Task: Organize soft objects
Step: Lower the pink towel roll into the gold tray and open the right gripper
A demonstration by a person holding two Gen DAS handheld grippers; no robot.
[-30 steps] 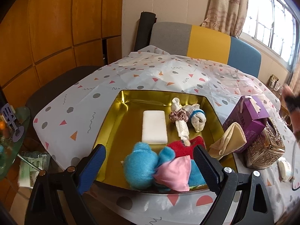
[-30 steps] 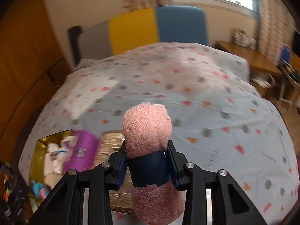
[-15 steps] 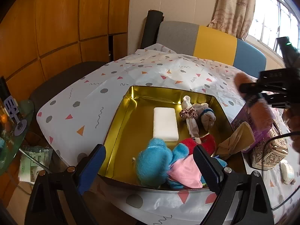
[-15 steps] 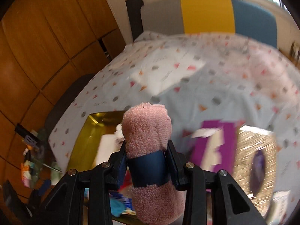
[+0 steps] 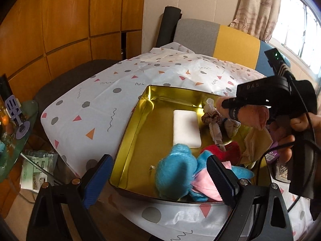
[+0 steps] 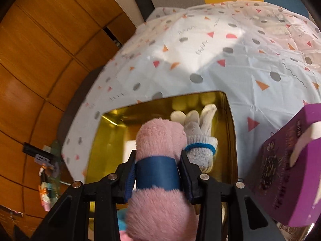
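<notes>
The right claw (image 6: 158, 172), jaws easing apart around the fuzzy pink rolled towel (image 6: 158, 140), has swung over the gold metal tray (image 5: 128, 140), while the left claw (image 5: 158, 178) stays open and empty.

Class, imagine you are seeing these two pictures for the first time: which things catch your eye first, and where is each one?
First comes the fluffy pink roll between the right gripper fingers, whose jaws are opening, over the gold tray on the patterned tablecloth. In the tray, a bright blue plush lies at the near edge, a white pad mid-floor. A purple box stands just right of the tray.
</notes>
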